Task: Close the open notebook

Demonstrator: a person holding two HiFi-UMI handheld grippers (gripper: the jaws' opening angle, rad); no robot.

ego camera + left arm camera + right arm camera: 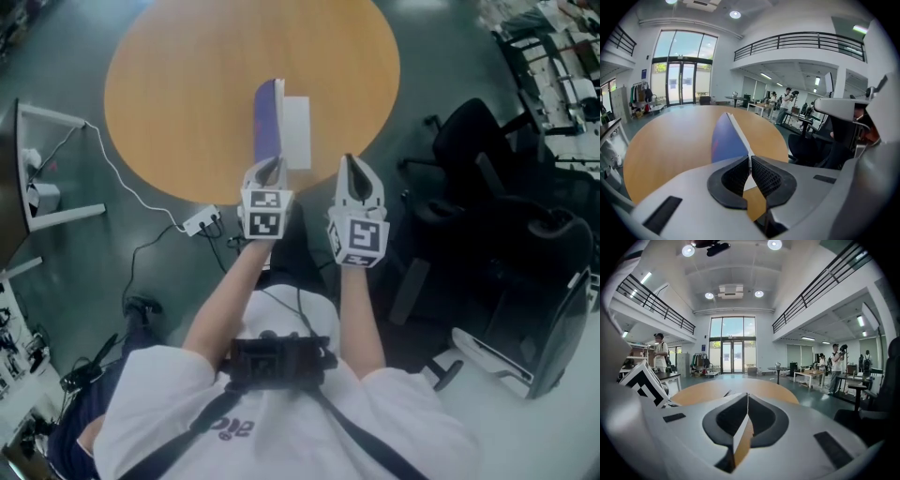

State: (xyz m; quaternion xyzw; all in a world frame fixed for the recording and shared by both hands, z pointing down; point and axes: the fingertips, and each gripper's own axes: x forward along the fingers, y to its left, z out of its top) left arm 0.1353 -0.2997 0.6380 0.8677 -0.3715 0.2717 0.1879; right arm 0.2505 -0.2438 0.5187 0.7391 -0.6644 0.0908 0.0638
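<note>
the notebook (278, 127) lies on the round wooden table (178, 84), close to the table's near edge and roughly midway across it, with its long side pointing away over the table top. it is half open. the blue-purple cover (725, 140) stands nearly upright, leaning only a little. the white pages (298, 131) lie flat on the table just to the right of the cover. the cover's near end is pinched between the almost closed jaws of the left gripper (750, 163).
</note>
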